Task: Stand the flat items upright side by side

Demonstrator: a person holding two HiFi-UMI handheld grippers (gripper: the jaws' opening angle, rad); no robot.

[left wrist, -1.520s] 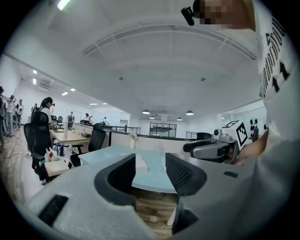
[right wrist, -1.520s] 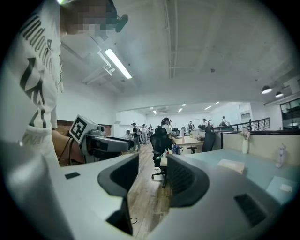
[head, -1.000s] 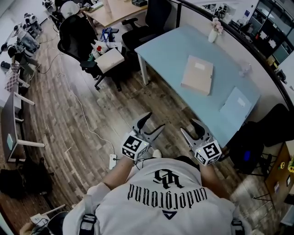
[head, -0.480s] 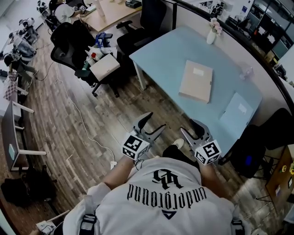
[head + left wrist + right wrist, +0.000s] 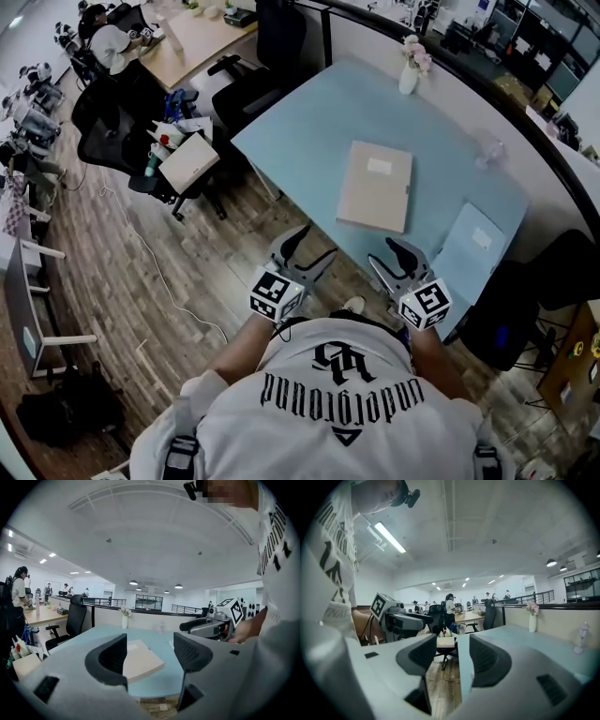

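- Both tools are coming in toward the table (image 5: 309, 141): a second ago they were hanging over the wooden floor well short of it, and now they are reaching its near edge, with the whole table sitting closer to the person.
- The left tool (image 5: 307, 251) is holding its jaws wide apart with nothing between them; in the left gripper view the beige folder is showing beyond the gap, not inside it.
- The right tool (image 5: 387, 255) is keeping its jaws apart too, somewhat narrower, and is gripping nothing; only the table's edge is showing past them.
- The beige folder (image 5: 375, 186) is lying flat in the middle of the table, just beyond the two tools.
- The light blue folder (image 5: 473, 246) is lying flat to its right, near the table's near right edge, apart from the beige one.
- A vase with flowers (image 5: 410, 73) is standing at the far edge.
- A cardboard box (image 5: 187, 161) is resting on an office chair to the left of the table.
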